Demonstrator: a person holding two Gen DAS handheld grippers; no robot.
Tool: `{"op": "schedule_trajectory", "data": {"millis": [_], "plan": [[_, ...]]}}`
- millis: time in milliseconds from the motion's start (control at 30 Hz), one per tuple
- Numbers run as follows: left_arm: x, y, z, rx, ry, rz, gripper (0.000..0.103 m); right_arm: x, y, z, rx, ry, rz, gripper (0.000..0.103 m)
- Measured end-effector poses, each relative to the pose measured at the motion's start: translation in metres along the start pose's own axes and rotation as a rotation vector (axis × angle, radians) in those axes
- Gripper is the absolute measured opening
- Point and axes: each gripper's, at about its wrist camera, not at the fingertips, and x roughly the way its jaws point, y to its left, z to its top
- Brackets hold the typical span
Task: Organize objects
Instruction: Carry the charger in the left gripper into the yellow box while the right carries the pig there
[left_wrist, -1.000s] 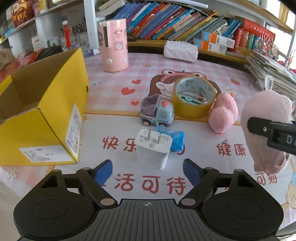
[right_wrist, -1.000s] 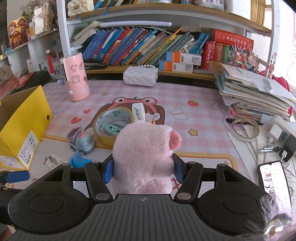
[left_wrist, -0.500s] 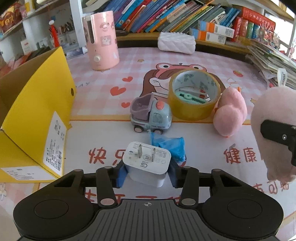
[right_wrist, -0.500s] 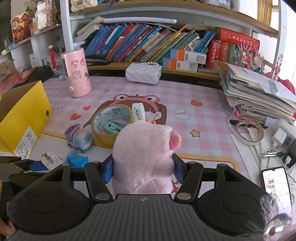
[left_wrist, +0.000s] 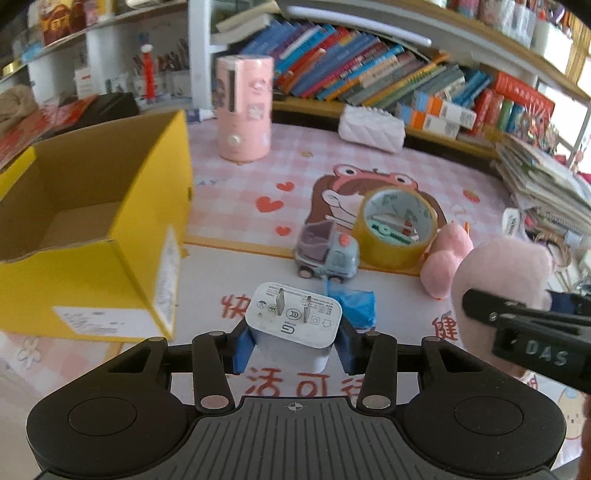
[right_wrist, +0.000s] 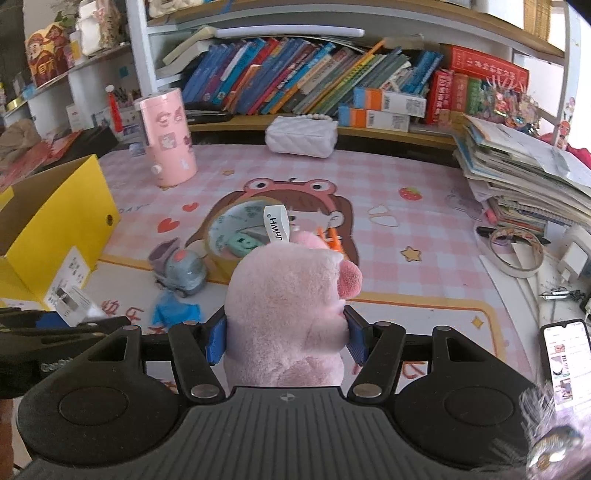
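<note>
Here we have both hands loaded: our left gripper is clamped by its blue pads on the sides of the white charger, prongs facing up and away, lifted just off the mat in front of the blue scrap. Our right gripper squeezes the pink plush pig around its middle, held above the mat. Likely both are bound for the open yellow box at our left, while the toy truck, tape roll and second plush wait.
</note>
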Motion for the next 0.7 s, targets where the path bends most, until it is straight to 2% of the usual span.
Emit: {"op": "schedule_trajectory", "data": {"millis": [367, 700], "plan": [[-0.041, 0.058, -0.017, -0.03, -0.047, -0.013, 0.043, -0.023, 0.061, -0.012, -0.015, -0.004, 0.022, 0.059], [-0.076, 0.134, -0.044, -0.068, -0.049, -0.007, 0.043, -0.046, 0.141, -0.035, -0.028, 0.024, 0.047, 0.059]]}}
